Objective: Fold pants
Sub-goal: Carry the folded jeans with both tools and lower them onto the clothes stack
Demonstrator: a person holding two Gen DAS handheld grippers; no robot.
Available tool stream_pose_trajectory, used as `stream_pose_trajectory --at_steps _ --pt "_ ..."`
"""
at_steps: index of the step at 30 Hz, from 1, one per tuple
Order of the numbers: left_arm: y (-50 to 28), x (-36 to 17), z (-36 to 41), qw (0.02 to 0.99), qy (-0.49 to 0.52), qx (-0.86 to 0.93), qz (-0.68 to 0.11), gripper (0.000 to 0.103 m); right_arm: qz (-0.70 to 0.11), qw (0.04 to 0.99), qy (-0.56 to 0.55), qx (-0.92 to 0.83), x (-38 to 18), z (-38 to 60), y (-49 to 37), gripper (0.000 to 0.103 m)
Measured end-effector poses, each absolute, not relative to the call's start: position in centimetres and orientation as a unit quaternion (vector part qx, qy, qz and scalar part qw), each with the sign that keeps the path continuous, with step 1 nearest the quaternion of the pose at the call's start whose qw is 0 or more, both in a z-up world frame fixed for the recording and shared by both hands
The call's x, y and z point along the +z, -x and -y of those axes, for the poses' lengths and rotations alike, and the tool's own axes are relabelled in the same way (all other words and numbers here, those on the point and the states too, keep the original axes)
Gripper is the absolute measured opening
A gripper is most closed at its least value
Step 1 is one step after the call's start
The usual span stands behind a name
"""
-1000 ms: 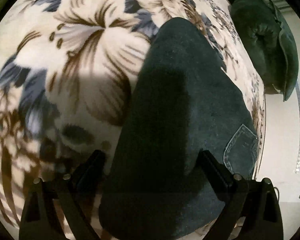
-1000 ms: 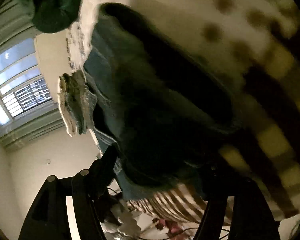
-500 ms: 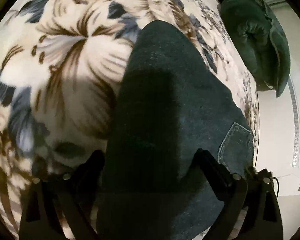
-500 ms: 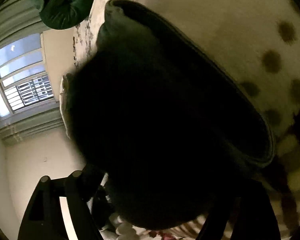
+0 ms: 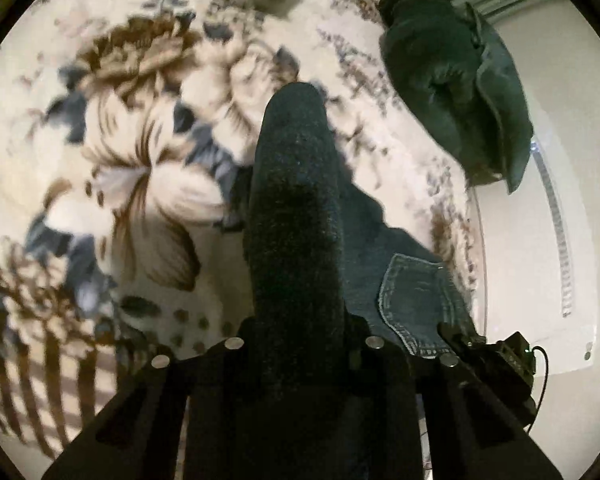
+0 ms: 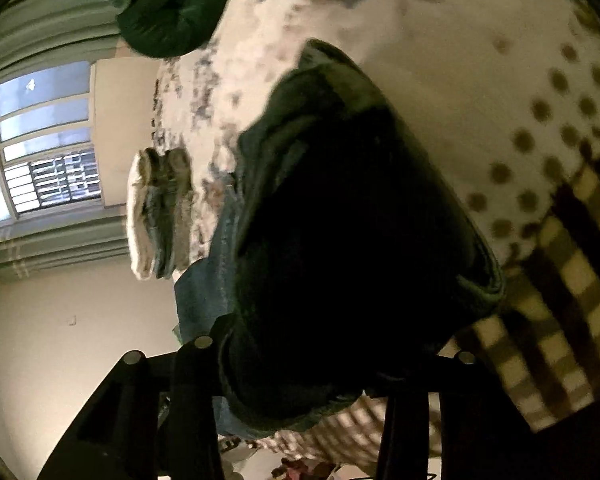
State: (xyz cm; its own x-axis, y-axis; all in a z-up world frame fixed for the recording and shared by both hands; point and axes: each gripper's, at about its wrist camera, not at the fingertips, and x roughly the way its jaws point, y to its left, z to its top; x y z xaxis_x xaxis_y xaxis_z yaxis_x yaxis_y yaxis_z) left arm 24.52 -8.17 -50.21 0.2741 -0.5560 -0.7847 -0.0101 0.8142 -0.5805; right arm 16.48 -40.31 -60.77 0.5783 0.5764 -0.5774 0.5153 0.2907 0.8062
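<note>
Pants [image 5: 296,220], no legible label, claws closing

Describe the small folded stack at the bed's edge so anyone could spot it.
On the floral bedspread, look toward the window. At that edge sits the folded stack, pale and faded layers, unlike the dark jeans beside it.

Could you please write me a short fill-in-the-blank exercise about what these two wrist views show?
1. The dark jeans lie on a blanket printed with large ____.
2. The stitched back pocket shows to the ____ of the left gripper in its view.
3. The cushion at the bed's far edge is dark ____.
4. In the right wrist view, a bunched fold of ____ sits between the fingers of the right gripper.

Missing words: flowers; right; green; jeans
</note>
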Motion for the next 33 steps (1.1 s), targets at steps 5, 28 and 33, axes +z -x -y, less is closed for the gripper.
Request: stream_pose_trajectory --at_steps 5,28,33 --pt "-25.4 -43.8 6.3 0.776 0.25 -0.166 -0.555 0.02 -0.463 0.665 -0.583 0.062 -55.1 40.2 -19.0 0.044" --pt "-61.5 -29.0 -13.9 0.831 0.271 -0.175 -0.453 0.02 -0.383 0.725 -0.558 0.129 -40.4 21.5 -60.5 0.044" --pt "-69.2 -34.3 -17.6 0.825 0.266 -0.165 -0.47 0.02 -0.391 0.725 -0.553 0.123 -46.7 17.4 -71.7 0.044"
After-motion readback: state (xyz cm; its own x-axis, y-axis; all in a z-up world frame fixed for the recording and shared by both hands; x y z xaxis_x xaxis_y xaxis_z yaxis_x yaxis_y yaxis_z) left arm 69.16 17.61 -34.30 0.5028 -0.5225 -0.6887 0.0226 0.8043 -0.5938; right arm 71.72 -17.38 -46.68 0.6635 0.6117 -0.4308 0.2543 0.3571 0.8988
